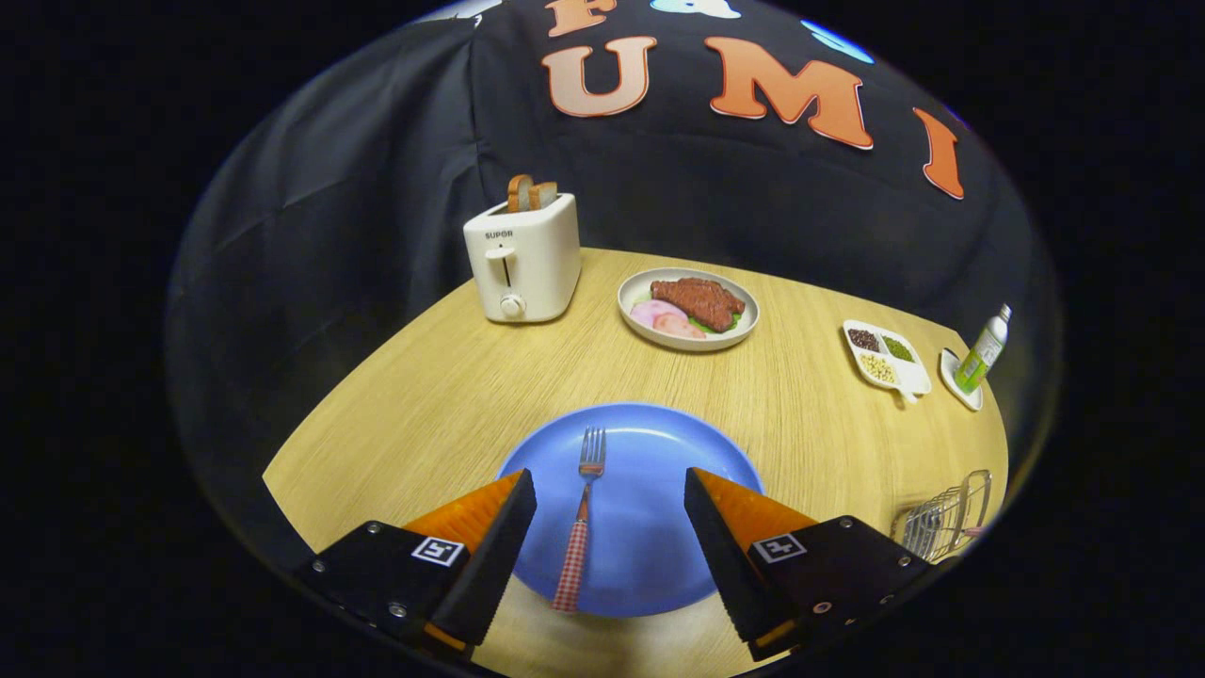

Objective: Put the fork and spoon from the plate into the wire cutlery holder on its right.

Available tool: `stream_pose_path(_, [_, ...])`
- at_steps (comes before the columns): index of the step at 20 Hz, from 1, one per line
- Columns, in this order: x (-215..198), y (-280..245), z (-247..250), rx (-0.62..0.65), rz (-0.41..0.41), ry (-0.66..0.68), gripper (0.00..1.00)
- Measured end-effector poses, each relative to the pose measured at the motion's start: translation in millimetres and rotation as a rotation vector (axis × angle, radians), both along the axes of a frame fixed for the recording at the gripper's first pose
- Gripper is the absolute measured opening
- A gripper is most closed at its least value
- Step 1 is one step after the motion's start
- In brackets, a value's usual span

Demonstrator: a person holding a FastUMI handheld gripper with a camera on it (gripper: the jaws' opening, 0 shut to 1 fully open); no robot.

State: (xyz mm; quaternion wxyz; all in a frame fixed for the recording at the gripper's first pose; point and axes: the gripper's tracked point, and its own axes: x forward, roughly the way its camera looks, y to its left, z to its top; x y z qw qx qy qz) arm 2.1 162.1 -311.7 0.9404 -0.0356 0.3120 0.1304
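A blue plate (659, 546) lies on the wooden table just ahead of my fingers. On it rests a fork (584, 508) with a red-and-white checked handle, tines pointing away from me, handle reaching over the near rim. My gripper (610, 490) hovers above the plate, open, and the fork lies between the two fingers but nearer the left one, untouched. The wire cutlery holder (946, 518) stands to the right of the plate, beyond my right finger, partly hidden at the table's edge.
At the back left a white toaster (522, 259) holds bread slices. A plate of meat (687, 308) sits behind the blue plate. Far right are a divided white dish of beans (885, 356) and a green bottle (982, 350) on a small dish.
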Motion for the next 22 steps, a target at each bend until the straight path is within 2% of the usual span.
stream_pose_path(3, [-4,6,-25,0.005,-0.014,0.047,0.92])
stream_pose_path(5, [-5,7,-38,0.001,-0.024,0.067,0.85])
stream_pose_path(9, [-4,12,-62,-0.021,-0.017,0.097,0.6])
stream_pose_path(10, [2,11,-56,-0.03,-0.019,0.056,0.41])
stream_pose_path(11, [3,13,-60,-0.036,-0.012,0.061,0.34])
stream_pose_path(12, [5,15,-63,-0.035,-0.008,0.054,0.2])
stream_pose_path(13, [3,13,-60,-0.04,-0.004,0.062,0.15])
stream_pose_path(16, [0,13,-58,0.009,-0.012,0.094,0.09])
stream_pose_path(22, [-2,-12,-4,0.02,-0.004,0.02,0.08])
